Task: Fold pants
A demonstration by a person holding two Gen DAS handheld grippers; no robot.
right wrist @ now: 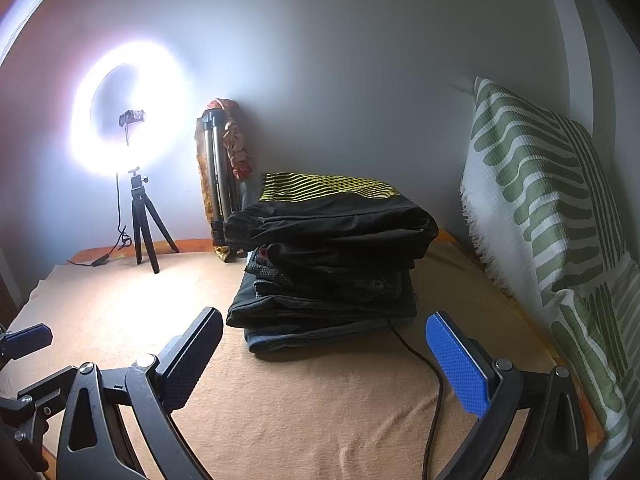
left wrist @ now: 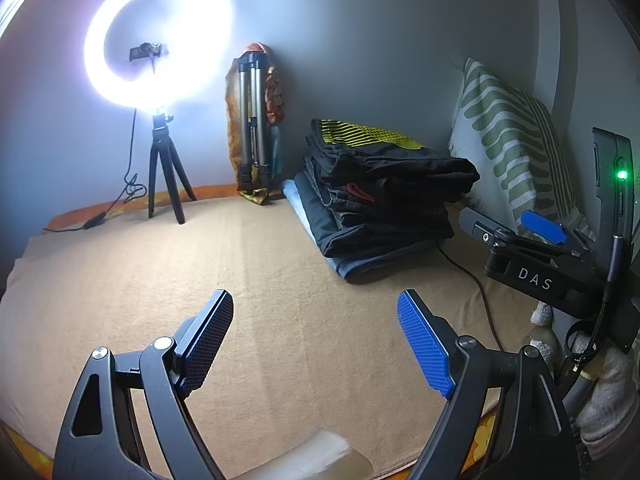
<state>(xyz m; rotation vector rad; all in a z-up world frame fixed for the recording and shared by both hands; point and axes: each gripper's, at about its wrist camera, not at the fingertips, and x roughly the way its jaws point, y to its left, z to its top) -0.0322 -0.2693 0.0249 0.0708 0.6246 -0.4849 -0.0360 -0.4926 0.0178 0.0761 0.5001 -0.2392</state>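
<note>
At far right of the tan blanket-covered bed point(right wrist: 280, 420), a neat stack of dark folded pants point(right wrist: 332, 264) lay near the wall. Left gripper point(left wrist: 316, 344) and right gripper point(right wrist: 324, 356) jaws gaped wide, holding nothing; no unfolded pants showed, so folding looked finished or paused.

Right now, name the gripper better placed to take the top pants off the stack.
Right gripper: the stack of folded pants lies straight ahead of its open jaws, likely closer than from the left gripper.
</note>
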